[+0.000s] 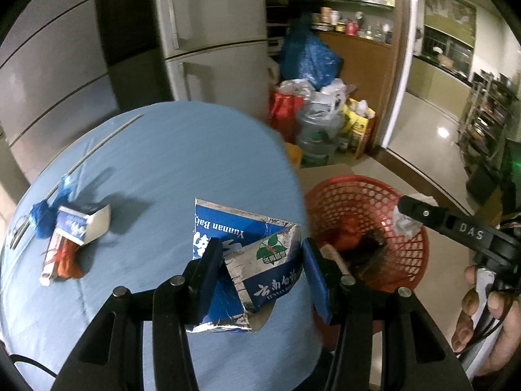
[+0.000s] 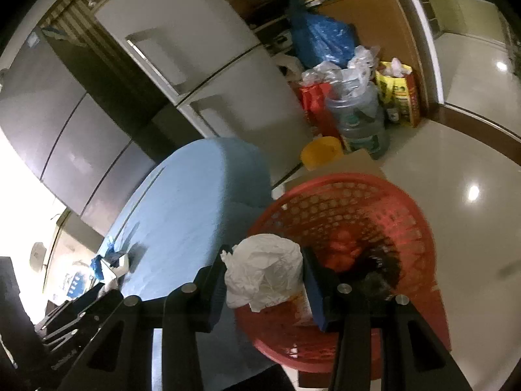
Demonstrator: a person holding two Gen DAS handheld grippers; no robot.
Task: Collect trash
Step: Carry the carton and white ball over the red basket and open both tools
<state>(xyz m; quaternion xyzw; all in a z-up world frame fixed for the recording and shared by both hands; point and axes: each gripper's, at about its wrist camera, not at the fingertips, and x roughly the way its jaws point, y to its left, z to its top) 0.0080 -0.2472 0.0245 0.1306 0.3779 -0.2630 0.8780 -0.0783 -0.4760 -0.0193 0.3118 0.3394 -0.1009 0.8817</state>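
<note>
My left gripper (image 1: 260,260) is shut on a flattened blue and silver carton (image 1: 257,260) and holds it over the right edge of the round blue table (image 1: 169,163). My right gripper (image 2: 263,270) is shut on a crumpled white tissue (image 2: 263,270) above the near rim of the red mesh basket (image 2: 351,205). The basket (image 1: 368,202) stands right of the table and holds red and dark scraps. The right gripper with its tissue (image 1: 405,223) also shows in the left wrist view, over the basket. A small opened box (image 1: 84,224), blue scraps (image 1: 42,215) and an orange wrapper (image 1: 66,260) lie at the table's left.
Two fridges (image 1: 211,32) stand behind the table. Bags, a blue sack (image 1: 309,55) and a water jug (image 1: 319,133) are piled by a shelf. A yellow bowl (image 2: 320,151) sits on the floor. Shiny tiled floor (image 2: 472,195) spreads to the right.
</note>
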